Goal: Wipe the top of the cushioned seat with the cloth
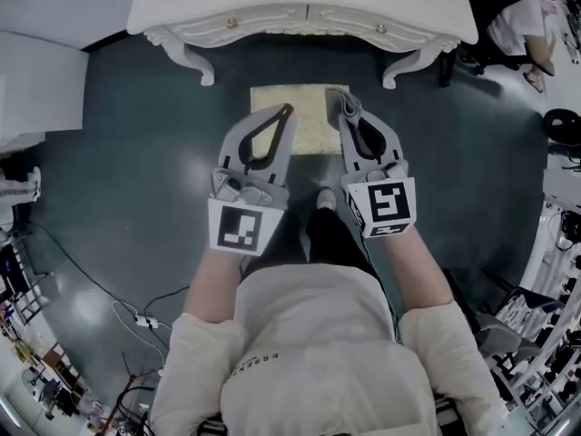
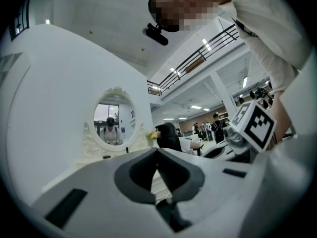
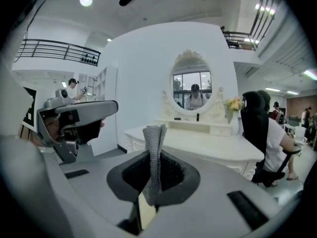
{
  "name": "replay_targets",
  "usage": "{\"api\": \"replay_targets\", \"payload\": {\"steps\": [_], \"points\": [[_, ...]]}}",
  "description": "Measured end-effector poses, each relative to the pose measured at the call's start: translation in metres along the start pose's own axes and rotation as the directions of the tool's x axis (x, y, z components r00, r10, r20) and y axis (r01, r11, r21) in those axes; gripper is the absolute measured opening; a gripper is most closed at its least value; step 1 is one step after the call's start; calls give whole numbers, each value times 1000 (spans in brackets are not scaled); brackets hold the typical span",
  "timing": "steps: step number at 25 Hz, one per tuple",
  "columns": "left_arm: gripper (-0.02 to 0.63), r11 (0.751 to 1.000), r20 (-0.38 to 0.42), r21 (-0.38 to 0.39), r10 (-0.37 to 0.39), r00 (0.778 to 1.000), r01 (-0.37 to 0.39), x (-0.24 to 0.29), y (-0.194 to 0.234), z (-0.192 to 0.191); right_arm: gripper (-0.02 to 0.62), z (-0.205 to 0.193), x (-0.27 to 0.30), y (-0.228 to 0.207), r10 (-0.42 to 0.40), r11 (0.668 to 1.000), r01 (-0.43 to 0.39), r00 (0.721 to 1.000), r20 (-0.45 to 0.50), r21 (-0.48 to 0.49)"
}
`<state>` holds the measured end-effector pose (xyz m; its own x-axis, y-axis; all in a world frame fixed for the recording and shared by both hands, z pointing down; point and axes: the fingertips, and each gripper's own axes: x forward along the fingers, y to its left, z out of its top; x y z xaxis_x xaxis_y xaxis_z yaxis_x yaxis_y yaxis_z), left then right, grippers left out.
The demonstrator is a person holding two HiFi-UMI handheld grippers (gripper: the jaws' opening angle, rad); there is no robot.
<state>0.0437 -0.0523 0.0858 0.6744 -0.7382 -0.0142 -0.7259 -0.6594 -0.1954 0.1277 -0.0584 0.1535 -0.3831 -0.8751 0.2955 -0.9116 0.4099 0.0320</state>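
Observation:
The cushioned seat (image 1: 304, 130) is a pale beige square on the dark floor, just in front of the white dressing table. Both grippers hang over it, held side by side. My right gripper (image 1: 340, 105) is shut on a grey knitted cloth (image 3: 153, 155), which stands up as a folded strip between the jaw tips (image 3: 155, 151); a sliver of the beige seat (image 3: 144, 211) shows below. My left gripper (image 1: 288, 109) is shut with nothing in it, its tips meeting over the seat's middle (image 2: 157, 150).
A white dressing table (image 1: 300, 12) with carved legs stands right behind the seat, and its oval mirror (image 3: 192, 86) rises above it. A person sits in a black chair (image 3: 260, 128) to the right. Cables (image 1: 136, 316) trail on the floor at left. A white cabinet (image 1: 36, 80) stands far left.

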Motion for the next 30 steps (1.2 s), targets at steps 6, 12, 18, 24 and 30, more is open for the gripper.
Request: {"api": "replay_targets", "payload": {"steps": [6,12,18,24,30], "points": [[2,999,41,45,3,999,-4,-27,5,53,28,65,-39,16,0,998,8,991,133,-60],[2,999,37,39,28,999,-29,-54,7,71,28,106,-76,28,0,990,34,969,246,-134],[2,998,47,32,61,997,-62,-73,9,80,28,121,-97,40,31,986,18,955,295,-164],[2,995,63,22,93,994,-95,-82,15,88,28,124,-109,42,-8,991,51,946,323,-124],[2,993,56,40,105,993,-107,-88,21,92,28,125,-109,51,46,992,-6,949,313,-129]]}}
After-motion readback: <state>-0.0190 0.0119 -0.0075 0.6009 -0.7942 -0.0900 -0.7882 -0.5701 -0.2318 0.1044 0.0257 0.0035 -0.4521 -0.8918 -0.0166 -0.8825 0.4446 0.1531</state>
